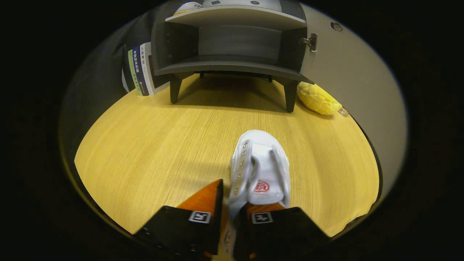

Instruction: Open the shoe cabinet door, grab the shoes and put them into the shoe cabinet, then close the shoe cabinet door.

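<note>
Shoe is pinched at its left side wall by the gripper, near, above table | cabinet far, door swung right | risk: thin one-wall hold, shoe may twist and slip out.

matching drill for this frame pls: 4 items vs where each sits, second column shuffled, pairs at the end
Items:
1. white canvas shoe
2. dark grey shoe cabinet
3. yellow bumpy plush toy
4. row of upright books

Places:
A. beside the cabinet's left leg
B. far end of the wooden table, door swung open
C. side wall pinched in the gripper
D. behind the cabinet's right leg, by the open door

Pairs: 1-C, 2-B, 3-D, 4-A
</note>
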`<state>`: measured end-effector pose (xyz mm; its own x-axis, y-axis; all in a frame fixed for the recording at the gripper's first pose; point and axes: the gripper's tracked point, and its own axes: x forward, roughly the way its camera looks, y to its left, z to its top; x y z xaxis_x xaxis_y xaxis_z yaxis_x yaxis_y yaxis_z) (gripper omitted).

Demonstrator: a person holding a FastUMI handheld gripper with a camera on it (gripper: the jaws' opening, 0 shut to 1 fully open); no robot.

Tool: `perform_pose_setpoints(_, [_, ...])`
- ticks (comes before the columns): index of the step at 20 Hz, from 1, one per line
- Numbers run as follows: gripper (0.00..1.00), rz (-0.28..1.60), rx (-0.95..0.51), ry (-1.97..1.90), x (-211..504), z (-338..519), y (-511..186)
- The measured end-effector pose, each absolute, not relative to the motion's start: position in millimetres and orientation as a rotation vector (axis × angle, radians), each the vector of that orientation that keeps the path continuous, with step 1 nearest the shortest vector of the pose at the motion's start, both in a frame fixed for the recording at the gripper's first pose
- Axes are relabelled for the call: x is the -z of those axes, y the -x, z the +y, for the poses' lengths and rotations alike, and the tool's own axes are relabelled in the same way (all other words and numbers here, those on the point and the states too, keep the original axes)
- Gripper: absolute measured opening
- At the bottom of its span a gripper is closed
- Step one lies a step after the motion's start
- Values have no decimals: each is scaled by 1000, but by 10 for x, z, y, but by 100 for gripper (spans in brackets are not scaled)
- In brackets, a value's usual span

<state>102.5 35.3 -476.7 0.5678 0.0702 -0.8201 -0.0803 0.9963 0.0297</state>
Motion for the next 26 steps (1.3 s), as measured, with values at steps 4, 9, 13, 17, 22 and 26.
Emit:
perform_pose_setpoints(4, [2,961,-143,25,4779,380,-1058])
perform_pose_setpoints(9, [2,912,-127,3,4609,310,-1103])
perform_pose_setpoints(13, [2,850,-110,24,4332,232,-1157])
perform_pose_setpoints(17, [2,784,-105,34,3909,243,-1218])
perform_pose_setpoints(22, [2,675,-103,34,3210,323,-1406])
perform_pose_setpoints(26, [2,581,-102,34,2572,388,-1679])
